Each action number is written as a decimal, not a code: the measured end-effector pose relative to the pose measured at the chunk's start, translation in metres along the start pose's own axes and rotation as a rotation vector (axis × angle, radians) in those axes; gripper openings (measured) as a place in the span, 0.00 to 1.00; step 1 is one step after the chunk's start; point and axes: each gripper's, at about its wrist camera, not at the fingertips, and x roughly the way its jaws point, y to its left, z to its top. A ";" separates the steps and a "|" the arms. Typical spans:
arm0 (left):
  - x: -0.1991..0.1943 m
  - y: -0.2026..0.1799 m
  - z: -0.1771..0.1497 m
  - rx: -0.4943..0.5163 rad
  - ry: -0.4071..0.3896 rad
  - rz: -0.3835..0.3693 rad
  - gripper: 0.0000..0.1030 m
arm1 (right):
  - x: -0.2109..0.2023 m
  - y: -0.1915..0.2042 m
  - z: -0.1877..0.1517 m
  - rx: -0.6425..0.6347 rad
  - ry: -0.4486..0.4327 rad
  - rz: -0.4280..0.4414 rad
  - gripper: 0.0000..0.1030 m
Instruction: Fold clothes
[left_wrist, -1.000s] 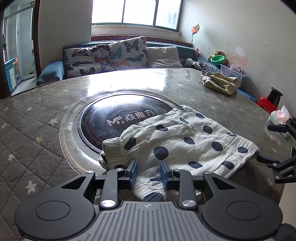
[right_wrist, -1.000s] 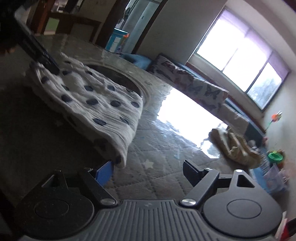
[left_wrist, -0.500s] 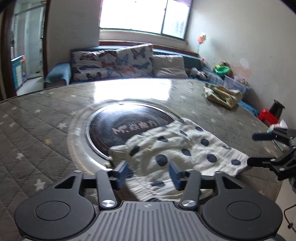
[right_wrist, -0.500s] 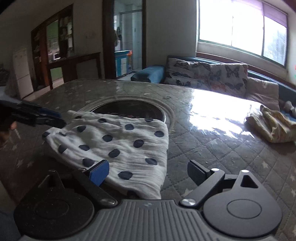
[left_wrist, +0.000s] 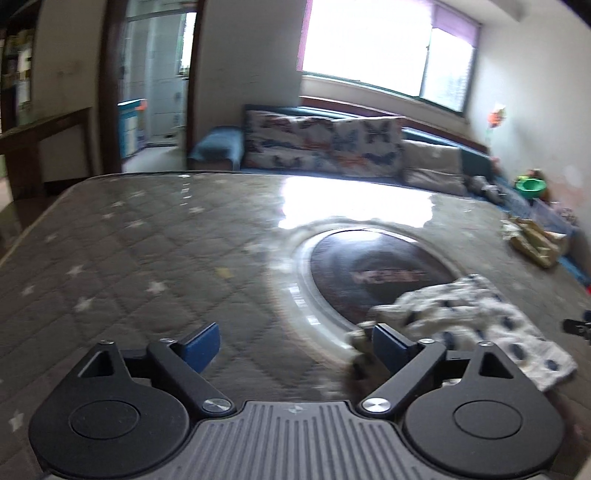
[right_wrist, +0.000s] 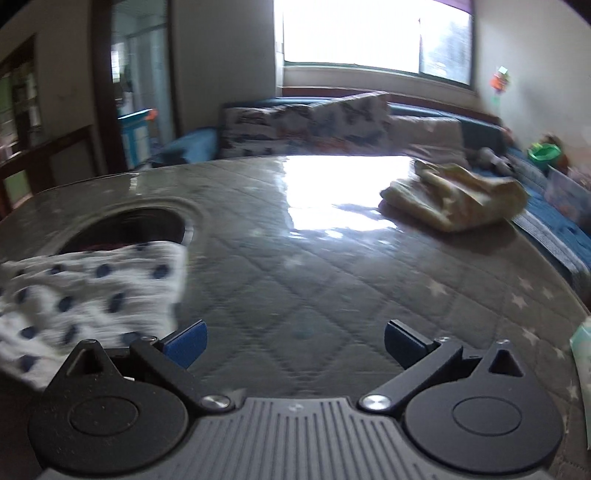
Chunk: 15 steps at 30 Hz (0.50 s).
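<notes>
The left tongs (left_wrist: 295, 341) hang with jaws wide apart and nothing between them, over the quilted counter (left_wrist: 155, 258), left of the dark round plate (left_wrist: 376, 266) set in its middle. The folded spotted garment (left_wrist: 476, 325) lies on the counter across the plate's near right edge, just beside the right blue pad. The right tongs (right_wrist: 295, 341) are also spread and empty, right of the garment. Far right of the plate sits a yellowish cloth bundle (right_wrist: 454, 201).
</notes>
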 end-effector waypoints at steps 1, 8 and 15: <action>0.003 0.003 -0.001 -0.005 0.006 0.022 0.92 | 0.004 -0.004 0.000 0.017 0.006 -0.015 1.00; 0.023 0.027 -0.009 -0.063 0.040 0.137 0.95 | 0.028 -0.023 -0.003 0.075 0.038 -0.098 1.00; 0.034 0.036 -0.013 -0.088 0.053 0.174 0.98 | 0.038 -0.026 -0.006 0.080 0.054 -0.123 1.00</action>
